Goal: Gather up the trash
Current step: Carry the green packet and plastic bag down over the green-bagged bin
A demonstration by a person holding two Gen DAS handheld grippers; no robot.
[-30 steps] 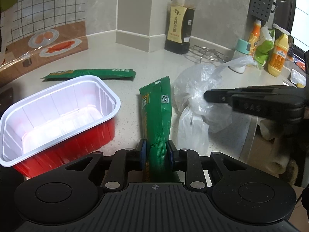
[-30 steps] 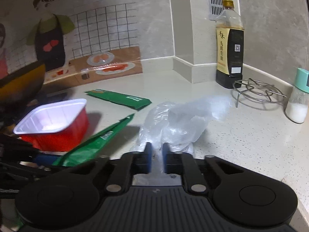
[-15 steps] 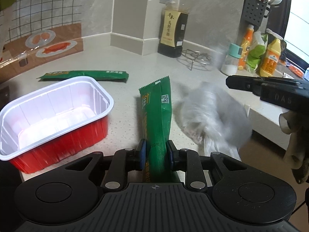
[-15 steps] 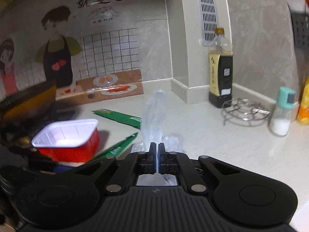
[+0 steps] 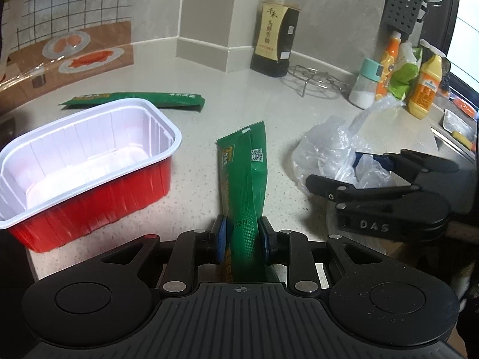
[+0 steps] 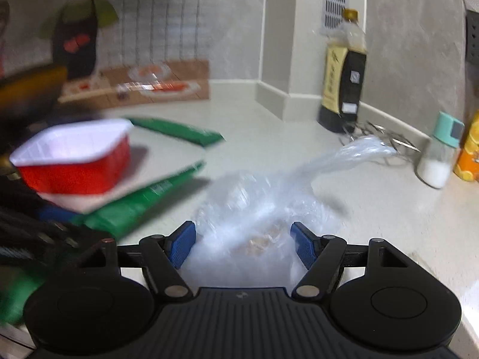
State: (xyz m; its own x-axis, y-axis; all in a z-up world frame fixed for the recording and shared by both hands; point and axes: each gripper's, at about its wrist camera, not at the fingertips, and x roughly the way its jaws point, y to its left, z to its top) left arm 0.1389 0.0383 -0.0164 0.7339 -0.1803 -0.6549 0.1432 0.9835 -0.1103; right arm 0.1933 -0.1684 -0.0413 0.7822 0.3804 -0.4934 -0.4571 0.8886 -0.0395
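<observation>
My left gripper (image 5: 242,233) is shut on a long green snack wrapper (image 5: 244,179), which sticks up and forward over the pale counter. My right gripper (image 6: 243,239) has its jaws opening wide; a crumpled clear plastic bag (image 6: 254,209) lies between the blue pads, which do not press on it. In the left wrist view that right gripper (image 5: 338,169) reaches in from the right against the same plastic bag (image 5: 329,146). A red tray with a white inside (image 5: 77,161) sits at the left. A second green wrapper (image 5: 134,99) lies flat behind it.
A dark sauce bottle (image 5: 275,30) and a wire trivet (image 5: 317,79) stand by the back wall. A salt shaker (image 5: 366,85) and orange and yellow bottles (image 5: 423,85) crowd the right, under a black utensil holder (image 5: 402,7). The counter edge runs along the lower right.
My right gripper lifted the plastic bag, came back down and opened, so the bag now rests loose on the counter between its pads. The left gripper kept still with its wrapper.
</observation>
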